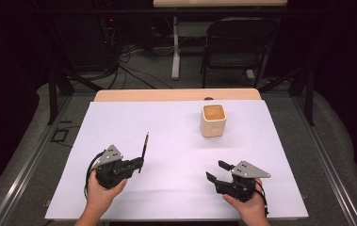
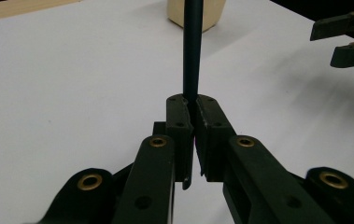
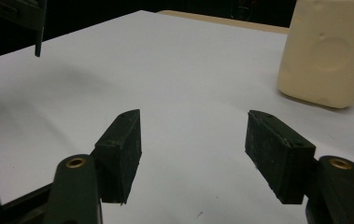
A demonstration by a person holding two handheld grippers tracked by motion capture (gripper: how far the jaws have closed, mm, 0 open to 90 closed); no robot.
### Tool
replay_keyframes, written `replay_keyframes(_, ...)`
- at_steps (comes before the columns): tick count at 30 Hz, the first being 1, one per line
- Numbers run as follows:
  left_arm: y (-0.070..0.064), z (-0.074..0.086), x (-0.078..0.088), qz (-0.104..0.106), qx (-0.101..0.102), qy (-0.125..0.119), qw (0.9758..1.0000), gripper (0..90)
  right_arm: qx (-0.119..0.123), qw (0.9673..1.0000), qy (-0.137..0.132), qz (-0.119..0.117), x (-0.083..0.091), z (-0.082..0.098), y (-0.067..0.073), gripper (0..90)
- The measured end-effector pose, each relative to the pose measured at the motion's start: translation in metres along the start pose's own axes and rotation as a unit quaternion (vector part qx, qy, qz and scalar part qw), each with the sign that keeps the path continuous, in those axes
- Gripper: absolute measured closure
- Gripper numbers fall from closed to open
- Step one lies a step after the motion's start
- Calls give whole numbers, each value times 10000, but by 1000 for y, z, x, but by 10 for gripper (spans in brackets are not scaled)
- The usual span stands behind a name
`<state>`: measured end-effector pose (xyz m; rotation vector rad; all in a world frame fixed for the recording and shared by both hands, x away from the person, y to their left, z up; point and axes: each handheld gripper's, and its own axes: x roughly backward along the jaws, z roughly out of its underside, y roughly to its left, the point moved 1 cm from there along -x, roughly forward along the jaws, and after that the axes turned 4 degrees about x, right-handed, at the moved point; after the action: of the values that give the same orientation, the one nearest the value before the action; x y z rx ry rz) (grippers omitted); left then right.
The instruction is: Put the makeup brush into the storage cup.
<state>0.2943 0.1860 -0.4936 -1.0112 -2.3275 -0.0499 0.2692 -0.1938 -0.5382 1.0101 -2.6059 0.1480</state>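
- My left gripper (image 1: 140, 163) clamps a dark pencil (image 1: 144, 146), held up near-left of the cream cup (image 1: 213, 120).
- My right gripper (image 1: 217, 171) rests with jaws apart, near the cup's front.

High view: fixed above the person's edge of the table (image 1: 176, 188), facing forward and down, far enough to take in the whole white top and the chair (image 1: 239, 44) behind. Left gripper view rides low and close behind its own jaws, looking across the top toward the cream cup (image 2: 196, 14) — right gripper view likewise, cup (image 3: 331, 53) near at upper right. All three share cup and tabletop.
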Motion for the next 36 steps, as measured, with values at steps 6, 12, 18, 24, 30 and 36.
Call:
replay_keyframes(6,-3,3,-1,-11,-42,-131,9999,843,-20,10000,65,-6,0,1,-1,371)
replay_keyframes(12,-6,5,-4,77,-28,-180,9998,843,-58,10000,33,-28,1,0,-2,393)
replay_keyframes(18,-9,6,-4,135,-42,-292,9995,843,-65,10000,0,-47,2,-1,-1,398)
replay_keyframes(24,-15,6,-7,193,-111,-314,9993,843,-45,10000,-46,-76,1,-1,-1,409)
replay_keyframes(30,-20,5,-10,236,-158,-360,9989,843,-63,9999,-11,-102,1,-3,1,421)
replay_keyframes(36,-24,5,-12,285,-196,-371,9987,843,-139,9998,-14,-122,2,-11,3,450)
